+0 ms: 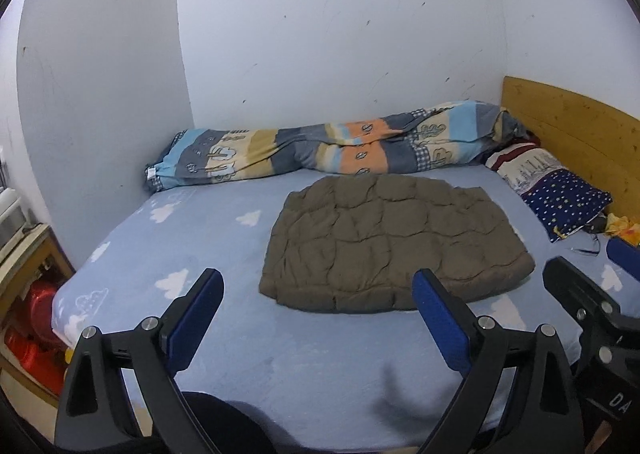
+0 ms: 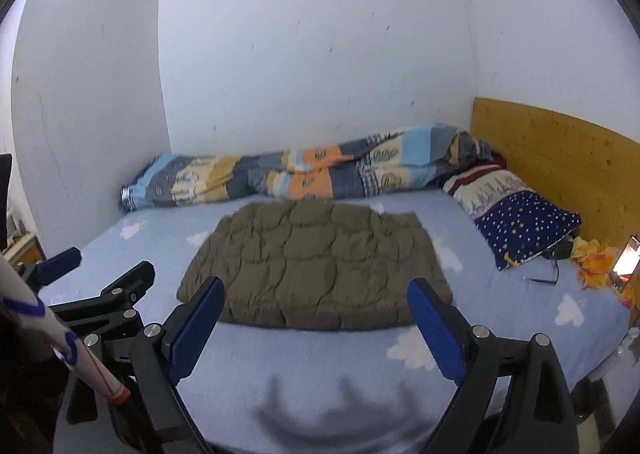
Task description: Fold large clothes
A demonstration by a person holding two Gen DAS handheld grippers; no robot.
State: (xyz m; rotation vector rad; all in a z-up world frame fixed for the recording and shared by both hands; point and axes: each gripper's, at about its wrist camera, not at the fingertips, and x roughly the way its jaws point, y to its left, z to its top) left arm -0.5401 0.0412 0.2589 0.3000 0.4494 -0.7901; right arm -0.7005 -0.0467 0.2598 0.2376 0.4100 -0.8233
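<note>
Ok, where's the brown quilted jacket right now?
The brown quilted jacket lies folded mid-bed on the cloud-print sheet, just in front of the rolled patterned duvet, left of the starry pillow.

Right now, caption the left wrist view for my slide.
Open left gripper hovers before a folded olive-brown quilted jacket on the cloud-print blue bedsheet.

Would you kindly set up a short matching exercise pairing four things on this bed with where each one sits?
Things:
1. quilted jacket
2. rolled duvet
3. starry pillow
4. headboard

Places:
A. along the back wall
B. middle of the sheet
C. upright at the bed's right end
D. right side, in front of the wooden board

Pairs: 1-B, 2-A, 3-D, 4-C
</note>
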